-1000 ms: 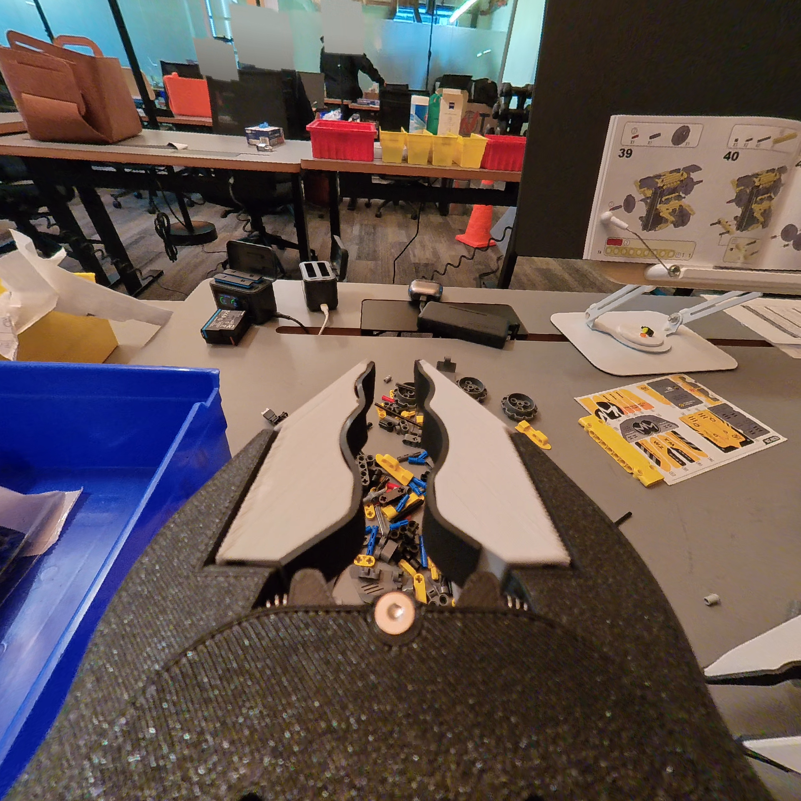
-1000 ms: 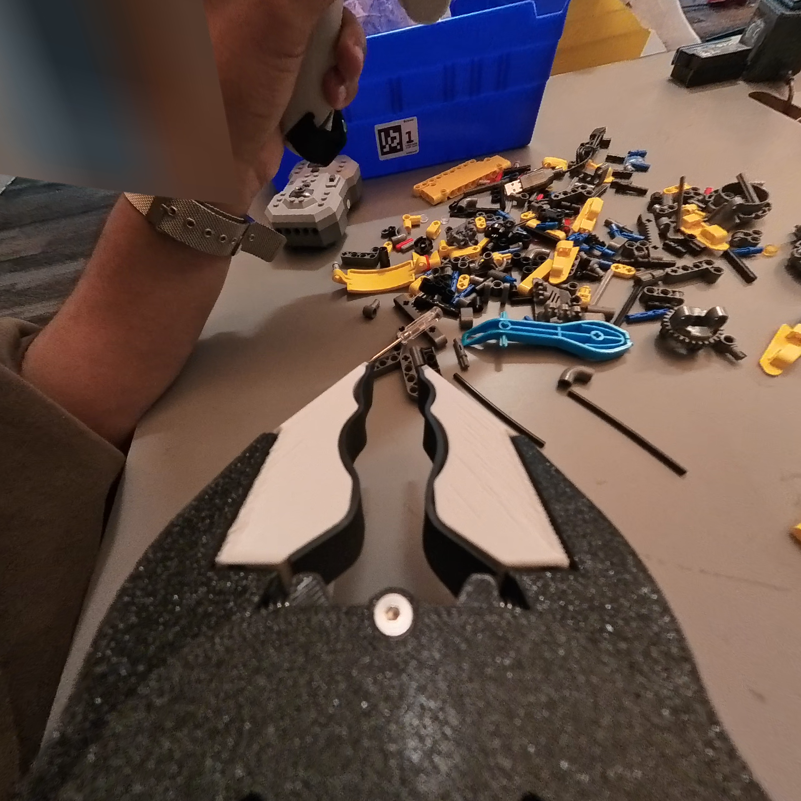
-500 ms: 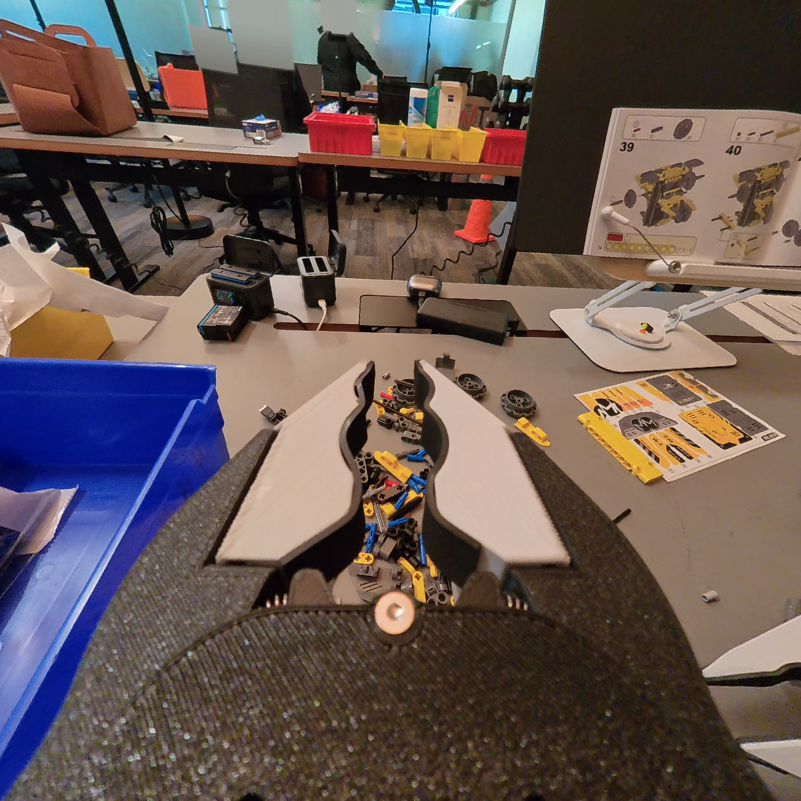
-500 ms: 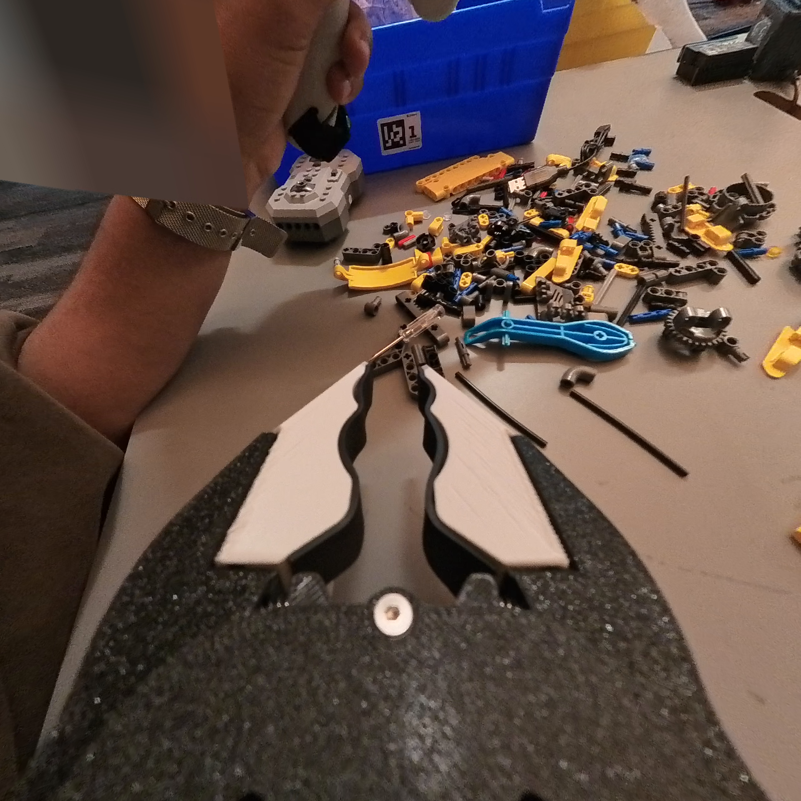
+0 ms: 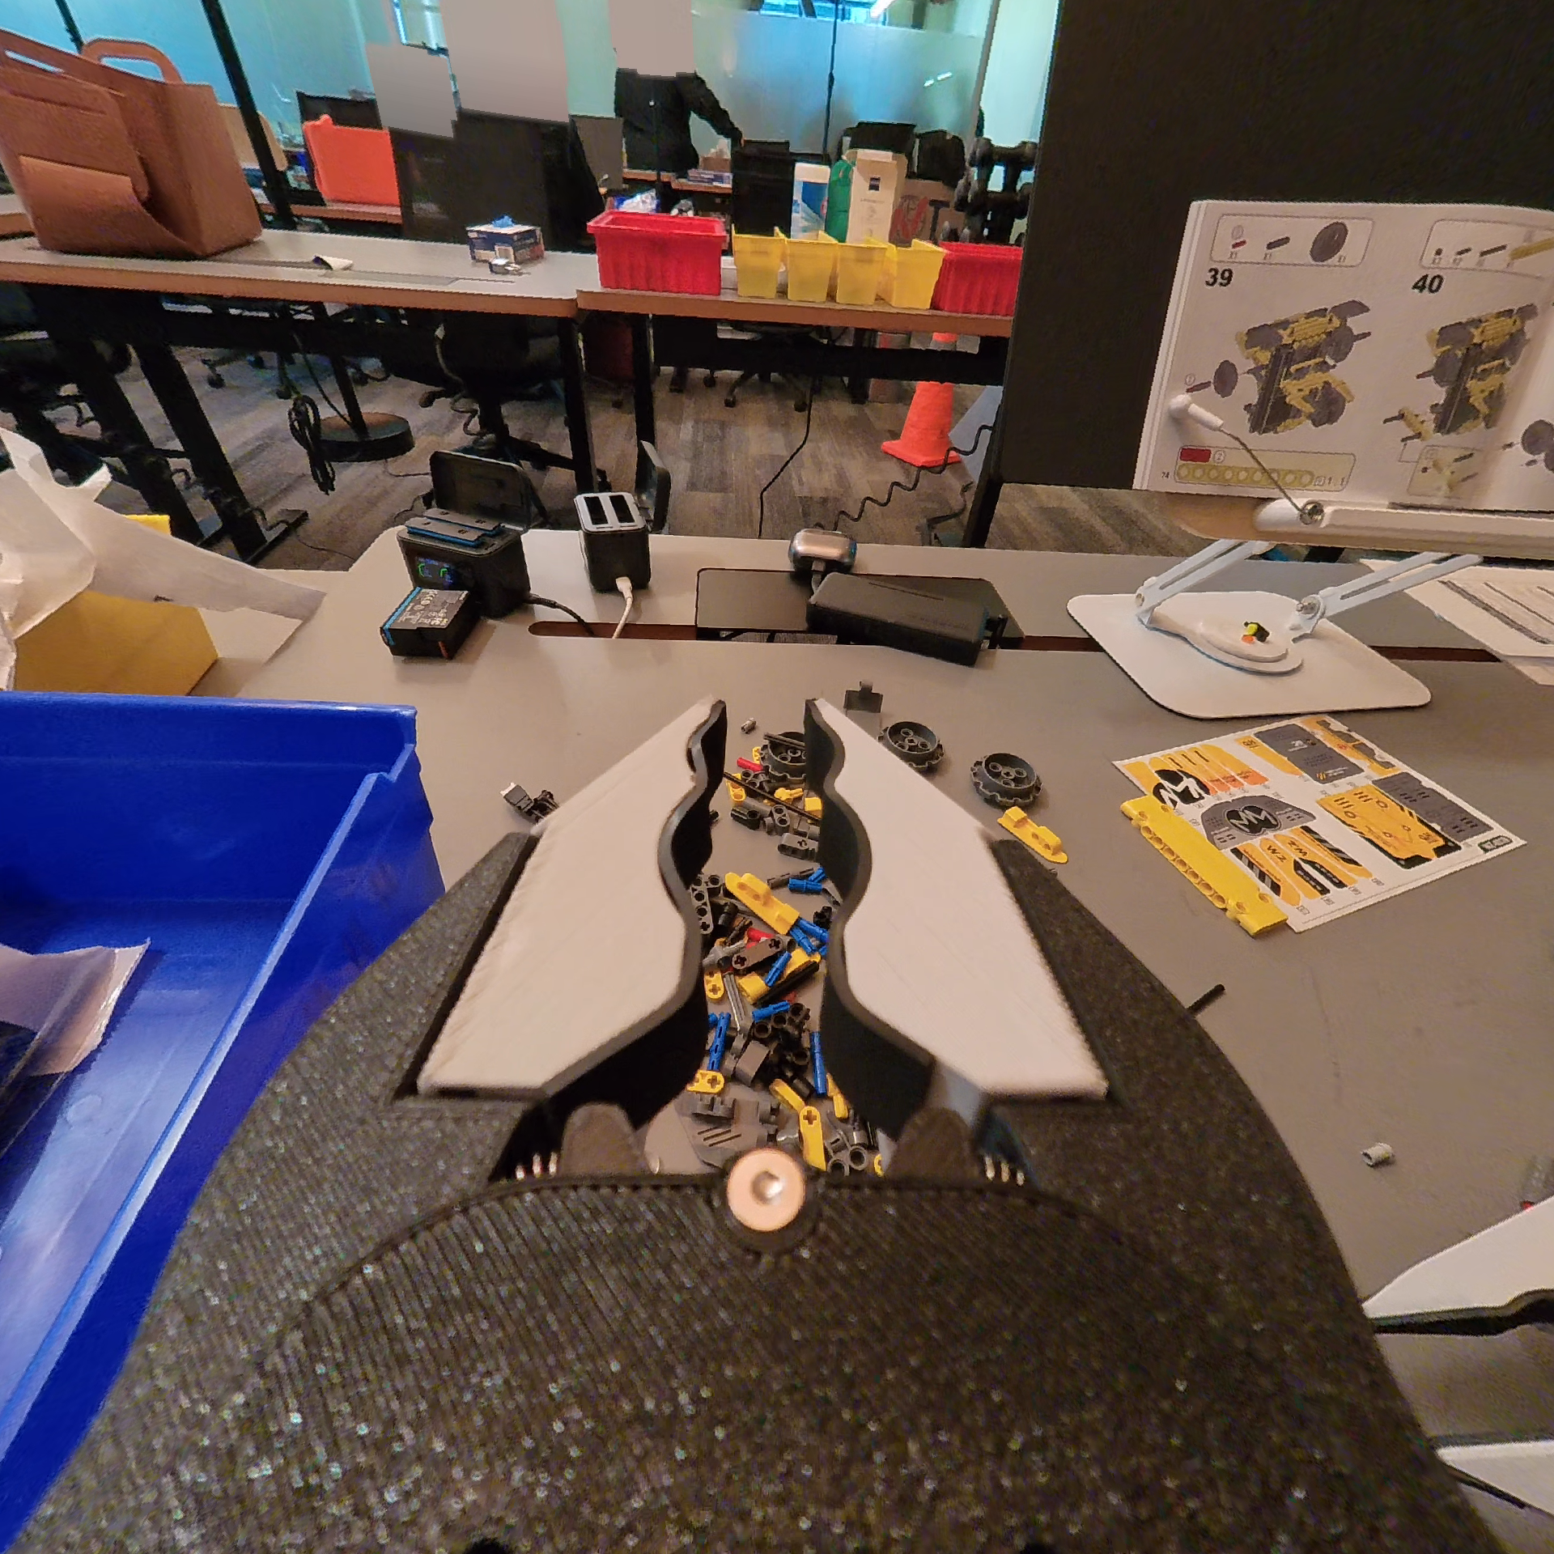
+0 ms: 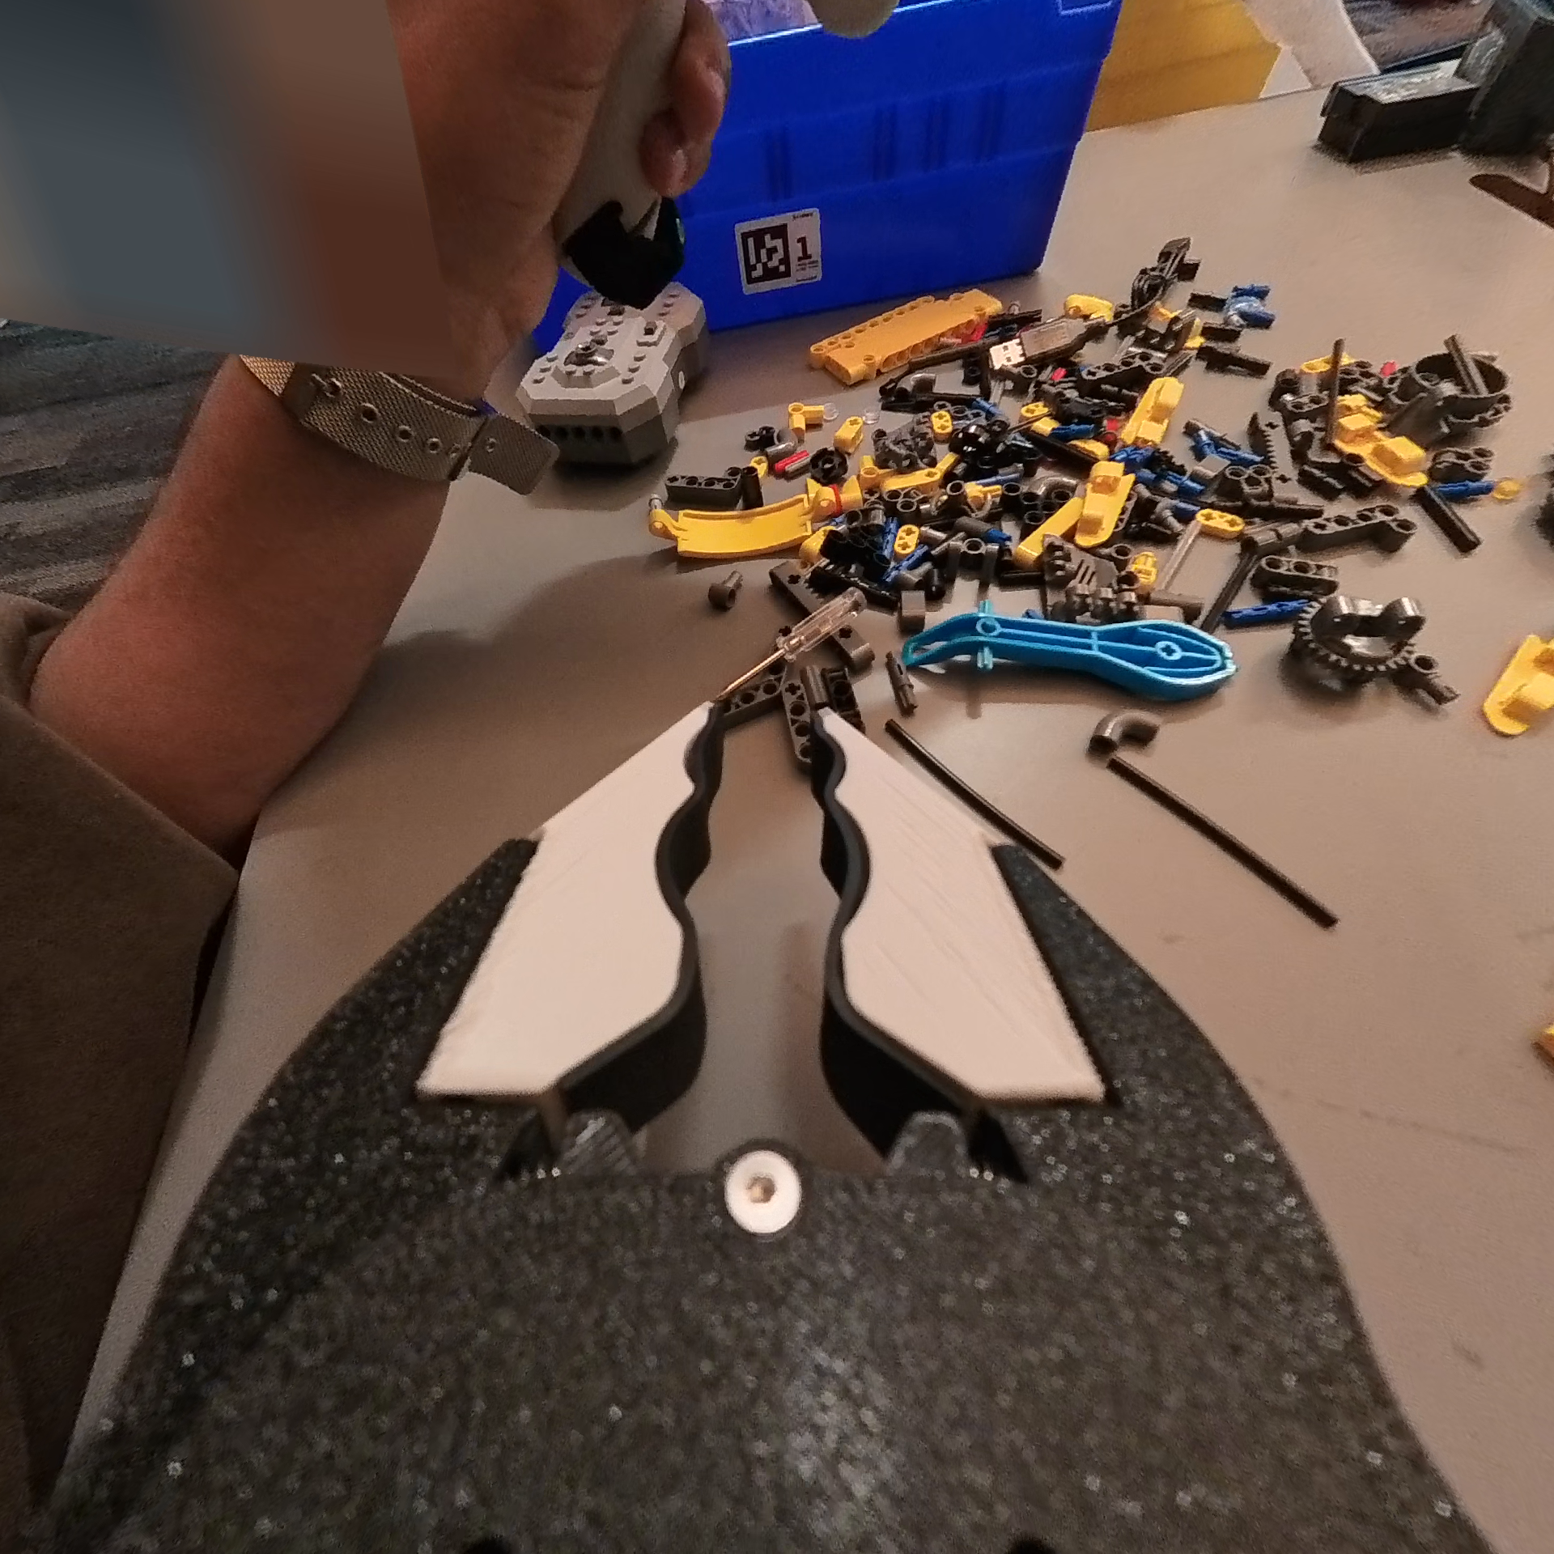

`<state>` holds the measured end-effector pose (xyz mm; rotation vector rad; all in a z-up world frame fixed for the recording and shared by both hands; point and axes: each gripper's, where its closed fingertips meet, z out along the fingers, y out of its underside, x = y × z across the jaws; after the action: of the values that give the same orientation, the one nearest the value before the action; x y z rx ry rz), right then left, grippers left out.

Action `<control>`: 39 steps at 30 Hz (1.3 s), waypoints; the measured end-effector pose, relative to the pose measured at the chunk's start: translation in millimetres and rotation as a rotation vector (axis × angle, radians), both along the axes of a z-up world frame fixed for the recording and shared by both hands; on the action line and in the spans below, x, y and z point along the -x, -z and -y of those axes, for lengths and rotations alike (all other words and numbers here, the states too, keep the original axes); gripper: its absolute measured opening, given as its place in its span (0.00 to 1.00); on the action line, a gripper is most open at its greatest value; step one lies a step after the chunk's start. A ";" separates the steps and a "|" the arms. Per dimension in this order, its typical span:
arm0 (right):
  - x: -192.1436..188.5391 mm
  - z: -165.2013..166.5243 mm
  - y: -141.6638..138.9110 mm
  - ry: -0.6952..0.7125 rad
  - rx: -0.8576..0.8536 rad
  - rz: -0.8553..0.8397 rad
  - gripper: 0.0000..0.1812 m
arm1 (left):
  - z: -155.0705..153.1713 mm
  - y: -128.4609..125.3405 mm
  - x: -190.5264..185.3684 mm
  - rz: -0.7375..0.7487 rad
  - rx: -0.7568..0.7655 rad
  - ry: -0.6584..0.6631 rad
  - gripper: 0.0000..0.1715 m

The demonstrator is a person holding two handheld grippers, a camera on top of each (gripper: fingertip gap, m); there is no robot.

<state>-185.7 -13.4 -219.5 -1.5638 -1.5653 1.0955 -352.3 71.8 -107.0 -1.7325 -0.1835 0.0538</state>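
Note:
My left gripper [image 5: 767,721] is open and empty, held above a pile of small black, yellow and blue building-toy parts [image 5: 765,950] that shows through the gap between its jaws. My right gripper [image 6: 767,719] is open low over the grey table [image 6: 1219,1135]. The ends of short dark beams [image 6: 795,702] lie at its fingertips, one reaching into the gap. A small clear-handled screwdriver [image 6: 811,626] lies just beyond them. The same pile [image 6: 1051,504] spreads farther off, with a light-blue separator tool [image 6: 1076,656] at its near edge. A person's hand [image 6: 521,168] holds the left gripper's handle.
A blue bin [image 5: 210,841] stands at the left and also shows in the right wrist view [image 6: 883,126], with a grey battery box [image 6: 614,387] in front. An open instruction booklet [image 5: 1379,353] rests on a white stand [image 5: 1244,664]. A sticker sheet [image 5: 1312,816], dark wheels [image 5: 1005,769], chargers [image 5: 471,563] and two thin black rods [image 6: 1219,832] lie around. Spacing between my two grippers at the tips: around 20 cm. The small clear-handled screwdriver [image 6: 811,626] is closer to my right gripper, around 7 cm from its tips; the left tips are 20 cm off.
Both grippers hold almost still with their jaws unchanged. The views drift only slightly, and a person in the far background has moved.

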 end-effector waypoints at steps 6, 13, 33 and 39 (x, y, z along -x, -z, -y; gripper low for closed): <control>0.0 0.3 0.3 -0.001 -0.002 0.001 0.11 | -0.3 0.8 0.0 0.002 0.004 0.001 0.10; 0.0 0.4 0.3 -0.001 -0.002 0.002 0.11 | -0.3 1.4 1.4 0.004 0.005 -0.008 0.08; 0.0 0.7 0.4 -0.003 -0.004 0.003 0.11 | 9.0 -0.3 29.7 -0.005 -0.004 -0.165 0.00; 0.0 1.2 0.7 -0.004 -0.011 0.004 0.11 | 10.3 0.3 33.2 -0.020 0.004 -0.175 0.00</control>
<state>-185.8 -14.6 -220.2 -1.5572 -1.5750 1.0848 -385.4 61.5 -107.3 -1.7157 -0.3201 0.1992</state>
